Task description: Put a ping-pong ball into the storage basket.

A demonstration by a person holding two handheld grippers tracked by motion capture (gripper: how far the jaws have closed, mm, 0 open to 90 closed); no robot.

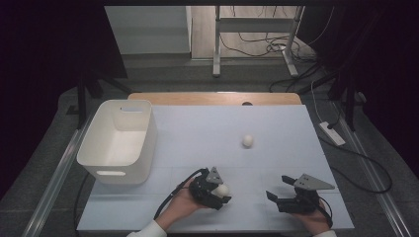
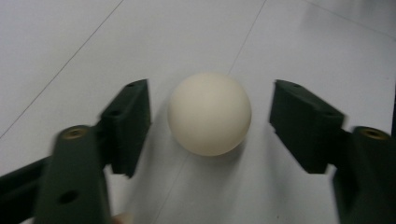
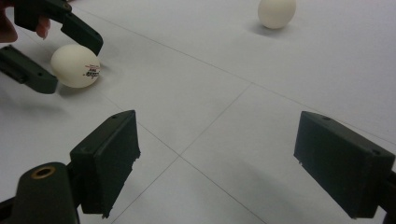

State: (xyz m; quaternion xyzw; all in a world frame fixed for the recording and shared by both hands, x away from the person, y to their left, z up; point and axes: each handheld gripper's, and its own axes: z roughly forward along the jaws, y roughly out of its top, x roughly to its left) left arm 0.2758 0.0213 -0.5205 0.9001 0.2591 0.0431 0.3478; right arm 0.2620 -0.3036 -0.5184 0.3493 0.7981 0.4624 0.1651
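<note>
A lab-like test room: behind the white table (image 1: 197,133) stand a metal frame (image 1: 257,39) and loose floor cables (image 1: 257,47).

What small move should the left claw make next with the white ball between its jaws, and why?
Probably close the left claw a little more until both pads touch the white ball. In the left gripper view the ball sits centred between the jaws on the table, but a gap shows on each side, so nothing grips it yet. Lifting now would likely leave it behind.
</note>
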